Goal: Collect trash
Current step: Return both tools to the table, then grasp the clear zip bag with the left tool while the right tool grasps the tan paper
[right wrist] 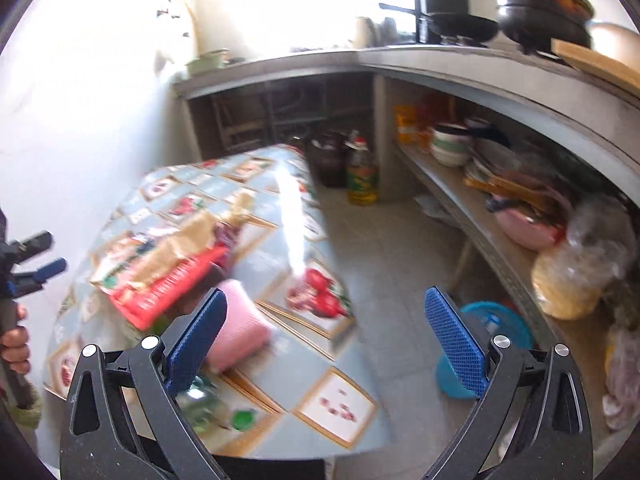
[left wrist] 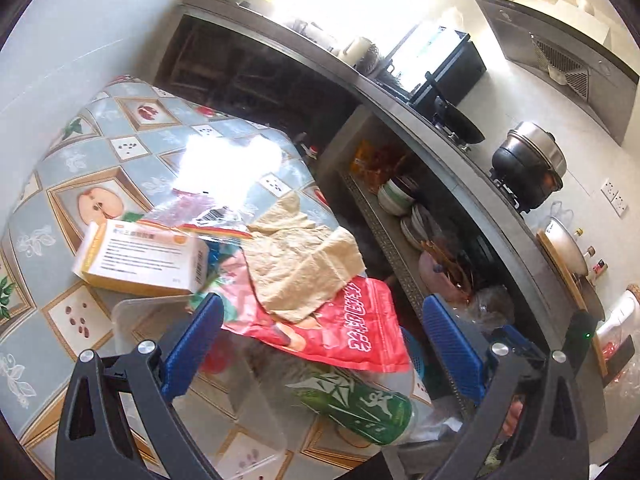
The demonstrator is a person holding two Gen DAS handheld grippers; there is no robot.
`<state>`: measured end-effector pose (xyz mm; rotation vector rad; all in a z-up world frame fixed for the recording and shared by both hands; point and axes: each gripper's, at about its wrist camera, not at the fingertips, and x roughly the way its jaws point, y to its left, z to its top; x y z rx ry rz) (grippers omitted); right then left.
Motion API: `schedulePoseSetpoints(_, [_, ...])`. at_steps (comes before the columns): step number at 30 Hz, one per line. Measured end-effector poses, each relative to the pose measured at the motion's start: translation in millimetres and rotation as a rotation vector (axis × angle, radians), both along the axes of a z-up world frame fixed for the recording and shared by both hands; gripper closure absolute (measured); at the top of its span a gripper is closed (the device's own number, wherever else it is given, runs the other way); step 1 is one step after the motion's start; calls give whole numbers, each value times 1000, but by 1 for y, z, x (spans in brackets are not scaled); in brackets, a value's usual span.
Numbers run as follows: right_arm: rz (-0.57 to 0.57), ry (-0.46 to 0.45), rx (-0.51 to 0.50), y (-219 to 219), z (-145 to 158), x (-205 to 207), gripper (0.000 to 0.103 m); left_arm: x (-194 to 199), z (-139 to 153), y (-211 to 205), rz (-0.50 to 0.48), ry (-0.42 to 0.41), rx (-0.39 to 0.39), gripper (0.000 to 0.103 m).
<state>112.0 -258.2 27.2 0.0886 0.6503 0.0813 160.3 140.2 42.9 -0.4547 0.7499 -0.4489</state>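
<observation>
Trash lies on a table with a patterned cloth (left wrist: 100, 148). In the left wrist view I see a yellow-and-white carton (left wrist: 140, 258), a crumpled brown paper (left wrist: 300, 256), a red plastic bag (left wrist: 344, 328), a clear wrapper (left wrist: 208, 216) and a plastic bottle with a green label (left wrist: 356, 404). My left gripper (left wrist: 320, 344) is open just above the red bag and bottle, holding nothing. In the blurred right wrist view the red bag (right wrist: 164, 288), a pink object (right wrist: 236, 332) and the bottle (right wrist: 200, 404) show. My right gripper (right wrist: 324, 344) is open and empty over the table's near corner.
A blue bin (right wrist: 484, 348) stands on the floor right of the table. A counter (left wrist: 460, 148) with pots and a stove runs along the right, with a shelf of bowls (right wrist: 452, 144) below. An oil bottle (right wrist: 360, 176) stands on the floor beyond the table.
</observation>
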Motion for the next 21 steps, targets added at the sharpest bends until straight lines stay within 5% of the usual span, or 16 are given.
schedulePoseSetpoints(6, [129,20,92,38,10,29,8,32,7,26,0,2,-4,6])
schedulePoseSetpoints(12, [206,80,151,69,5,60,8,104,-3,21,-64,158,113,6])
schedulePoseSetpoints(21, [215,139,189,78,-3,82,8,206,-50,-46,-176,274,532,6])
